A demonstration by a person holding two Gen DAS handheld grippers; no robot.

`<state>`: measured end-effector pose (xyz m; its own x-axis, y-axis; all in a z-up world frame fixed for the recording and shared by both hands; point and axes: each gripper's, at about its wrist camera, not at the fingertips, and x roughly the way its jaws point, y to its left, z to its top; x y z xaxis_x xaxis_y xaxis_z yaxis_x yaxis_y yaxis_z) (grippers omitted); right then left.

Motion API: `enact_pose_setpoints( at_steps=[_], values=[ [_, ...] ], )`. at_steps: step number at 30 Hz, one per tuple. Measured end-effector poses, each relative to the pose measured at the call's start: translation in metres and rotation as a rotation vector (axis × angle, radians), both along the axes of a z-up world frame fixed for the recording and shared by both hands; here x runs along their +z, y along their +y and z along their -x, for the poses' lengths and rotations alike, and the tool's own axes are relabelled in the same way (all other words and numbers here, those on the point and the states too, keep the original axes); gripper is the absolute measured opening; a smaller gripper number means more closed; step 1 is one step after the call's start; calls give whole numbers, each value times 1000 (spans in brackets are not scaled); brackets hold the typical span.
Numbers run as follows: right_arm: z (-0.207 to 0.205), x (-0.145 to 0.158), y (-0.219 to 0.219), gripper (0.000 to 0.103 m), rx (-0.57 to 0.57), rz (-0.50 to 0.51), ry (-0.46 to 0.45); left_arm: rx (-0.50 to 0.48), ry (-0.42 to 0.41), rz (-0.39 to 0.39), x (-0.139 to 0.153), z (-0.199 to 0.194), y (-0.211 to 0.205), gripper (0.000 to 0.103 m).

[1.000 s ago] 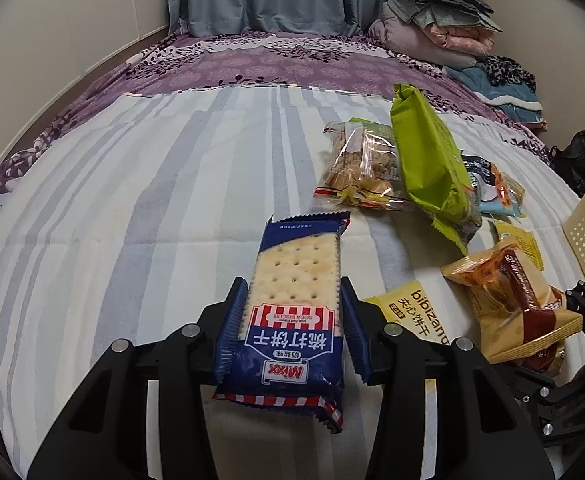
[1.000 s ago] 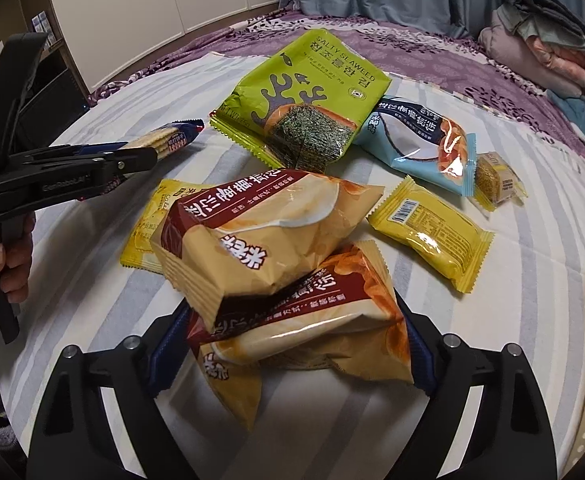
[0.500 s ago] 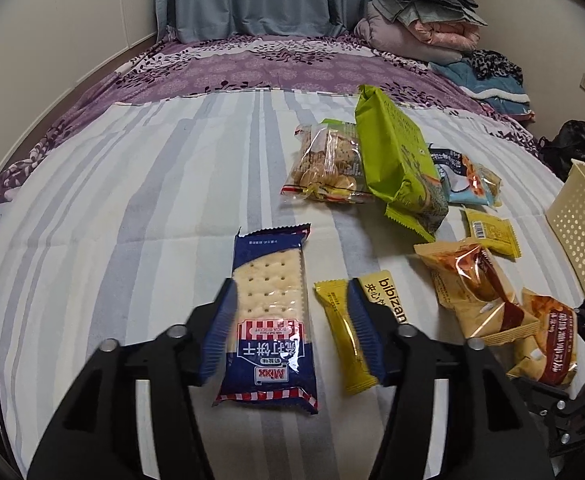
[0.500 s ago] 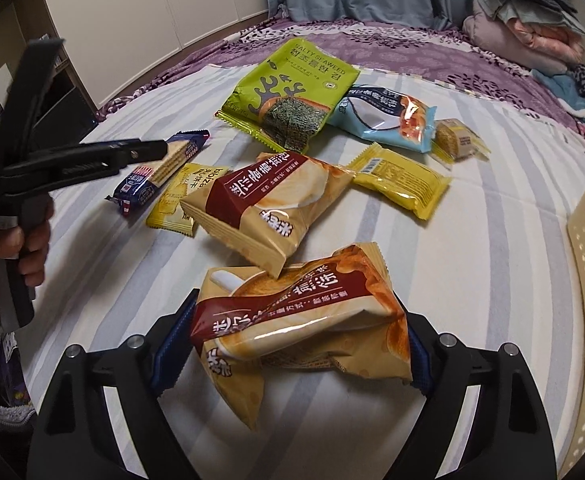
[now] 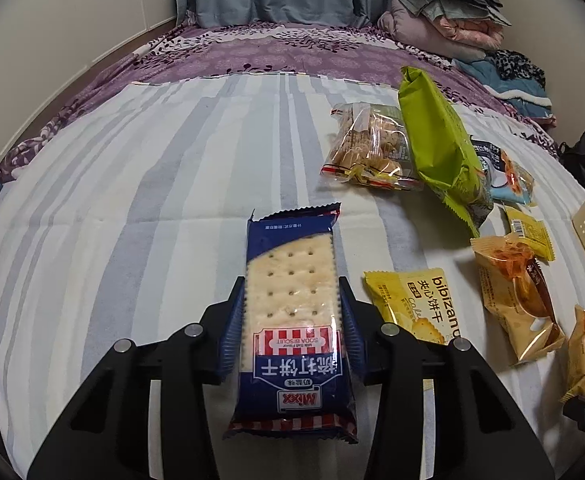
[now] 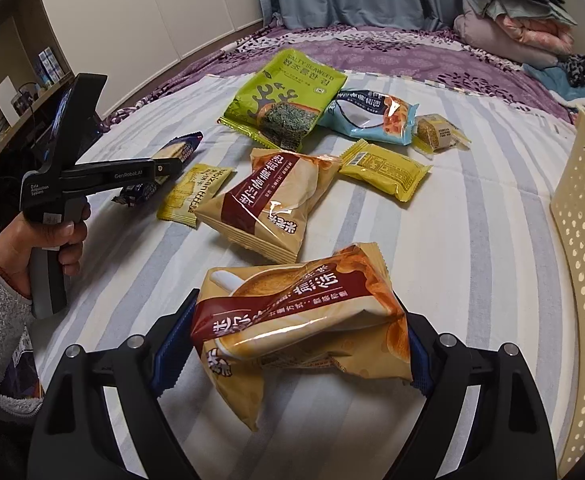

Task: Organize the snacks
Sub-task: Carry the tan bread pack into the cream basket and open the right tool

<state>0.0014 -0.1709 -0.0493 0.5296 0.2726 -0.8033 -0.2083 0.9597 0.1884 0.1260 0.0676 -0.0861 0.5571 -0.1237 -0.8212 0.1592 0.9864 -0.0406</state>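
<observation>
A blue soda biscuit pack [image 5: 292,248] lies lengthwise between the fingers of my left gripper [image 5: 292,292]. Its jaws are closing and the pads press the pack's long sides. The right wrist view shows that gripper [image 6: 168,168], in a person's hand, low over the striped bed with the pack [image 6: 184,146] sticking out ahead. My right gripper [image 6: 294,320] is shut on a tan and brown snack bag [image 6: 312,280], lifted clear of the bed. A second tan bag [image 6: 268,204] lies just beyond it.
A cream perforated basket [image 6: 584,220] stands at the right edge. On the bed lie a green seaweed bag [image 6: 288,92], a light blue bag [image 6: 368,116], yellow packs [image 6: 384,170] and a bibizan pack [image 5: 416,304]. A clear biscuit bag [image 5: 368,144] lies further back.
The left gripper opened around the biscuit pack half a second ago and has shut on it again. The right gripper carried its tan bag away from the pile, toward the basket.
</observation>
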Motion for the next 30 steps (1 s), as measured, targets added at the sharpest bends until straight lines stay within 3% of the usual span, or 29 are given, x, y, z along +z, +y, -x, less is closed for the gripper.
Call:
enact_pose_setpoints(
  at_steps=[15, 30],
  values=[
    [17, 40, -29, 85, -80, -54, -133, -113, -128, 21, 69, 40, -45, 45],
    [61, 81, -131, 85, -360, -50, -306, -310, -187, -10, 105, 72, -134, 45]
  ],
)
